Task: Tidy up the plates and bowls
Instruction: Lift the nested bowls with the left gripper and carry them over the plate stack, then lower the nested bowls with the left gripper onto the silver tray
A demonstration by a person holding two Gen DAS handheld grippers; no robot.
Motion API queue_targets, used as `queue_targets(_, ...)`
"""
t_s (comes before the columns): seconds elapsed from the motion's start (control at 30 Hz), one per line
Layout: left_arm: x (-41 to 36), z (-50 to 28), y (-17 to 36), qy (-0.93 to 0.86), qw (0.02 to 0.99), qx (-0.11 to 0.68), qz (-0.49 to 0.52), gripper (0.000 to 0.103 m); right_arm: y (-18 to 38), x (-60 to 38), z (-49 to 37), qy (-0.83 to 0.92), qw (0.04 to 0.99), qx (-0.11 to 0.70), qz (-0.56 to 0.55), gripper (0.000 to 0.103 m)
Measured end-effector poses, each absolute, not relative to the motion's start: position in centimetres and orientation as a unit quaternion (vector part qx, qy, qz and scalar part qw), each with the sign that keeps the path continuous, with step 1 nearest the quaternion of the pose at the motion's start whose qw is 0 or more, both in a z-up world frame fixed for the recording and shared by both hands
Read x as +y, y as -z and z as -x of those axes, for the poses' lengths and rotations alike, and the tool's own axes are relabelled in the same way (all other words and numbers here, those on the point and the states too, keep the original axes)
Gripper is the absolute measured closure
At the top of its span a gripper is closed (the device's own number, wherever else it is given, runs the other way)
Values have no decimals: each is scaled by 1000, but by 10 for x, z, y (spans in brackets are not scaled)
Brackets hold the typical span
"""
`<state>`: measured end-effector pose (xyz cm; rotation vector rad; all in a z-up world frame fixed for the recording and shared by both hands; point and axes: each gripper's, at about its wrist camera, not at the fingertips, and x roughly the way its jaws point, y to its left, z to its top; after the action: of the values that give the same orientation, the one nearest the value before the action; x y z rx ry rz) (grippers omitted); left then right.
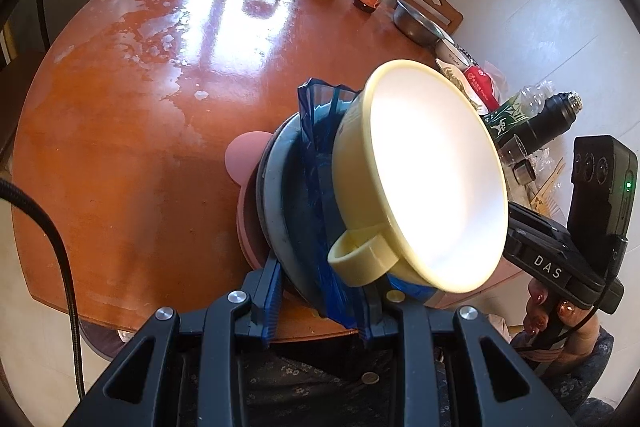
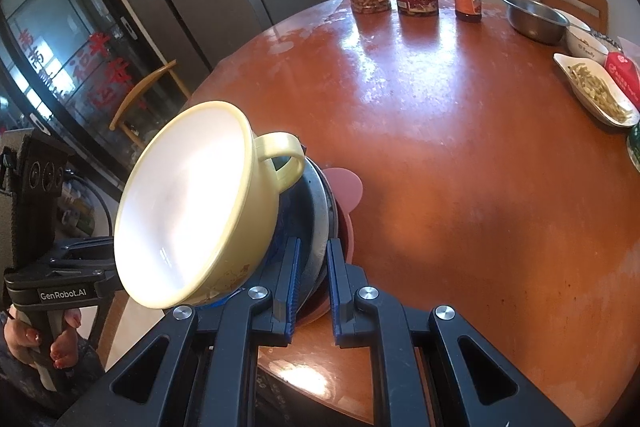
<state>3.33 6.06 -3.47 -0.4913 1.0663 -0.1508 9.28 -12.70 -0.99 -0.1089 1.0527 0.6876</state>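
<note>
Fingers of left gripper (image 1: 320,311) and right gripper (image 2: 314,291) clamped on opposite rims of tilted stack (image 1: 288,195): yellow bowl (image 1: 436,179) atop, plates beneath, above tabletop (image 1: 140,127) near edge. Nesting apparently done; set-down left.

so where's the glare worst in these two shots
Left wrist view: the inside of the yellow bowl is blown out white, and window light streaks the orange table. Right wrist view: the same bowl washes out and the table glares near the jars.
</note>
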Motion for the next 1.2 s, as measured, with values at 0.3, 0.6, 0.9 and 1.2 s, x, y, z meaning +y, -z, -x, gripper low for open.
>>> queue_targets(0.3, 62, -40, 36, 68, 829, 504, 233, 72, 10, -125, -95, -320, 808, 491, 58, 90)
queue_targets(0.6, 66, -46, 38, 62, 829, 505, 233, 73, 10, -119, -96, -320, 810, 489, 62, 90)
queue_targets(0.9, 71, -49, 39, 61, 829, 501, 242, 74, 10, -114, -100, -316, 813, 486, 55, 89)
queue_targets(1.2, 79, -52, 43, 50, 827, 501, 249, 74, 15, -108, -106, -316, 810, 491, 54, 88)
